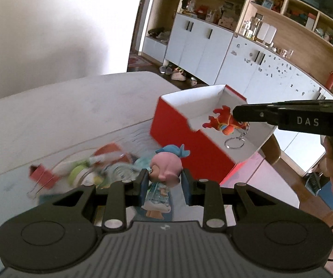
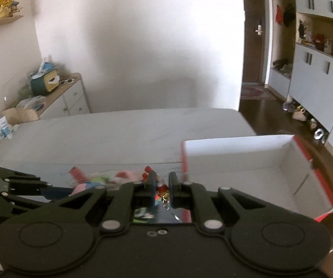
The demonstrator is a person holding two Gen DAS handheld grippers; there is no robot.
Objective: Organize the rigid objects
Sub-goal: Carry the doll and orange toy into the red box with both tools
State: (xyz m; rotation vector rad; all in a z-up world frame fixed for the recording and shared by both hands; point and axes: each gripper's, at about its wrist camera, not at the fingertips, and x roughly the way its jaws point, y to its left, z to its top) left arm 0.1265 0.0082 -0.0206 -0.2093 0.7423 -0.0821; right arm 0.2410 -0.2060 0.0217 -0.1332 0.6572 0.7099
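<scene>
My left gripper (image 1: 164, 180) is shut on a pink-headed doll figurine (image 1: 164, 169) with a blue bow and a blue dress, held above the table. My right gripper (image 2: 161, 186) is shut on a red dragon keychain (image 2: 160, 186); in the left wrist view the right gripper (image 1: 236, 115) holds the red dragon keychain (image 1: 224, 122) over the open red box (image 1: 185, 127) with a white inside, its key ring hanging down. The box also shows in the right wrist view (image 2: 259, 162), to the right of the fingers.
A blurred pile of small toys (image 1: 97, 169) and a red binder clip (image 1: 42, 176) lie on the table (image 1: 62, 111) left of the box. White cabinets and shelves (image 1: 236, 46) stand beyond the table. A sideboard (image 2: 62, 97) stands by the wall.
</scene>
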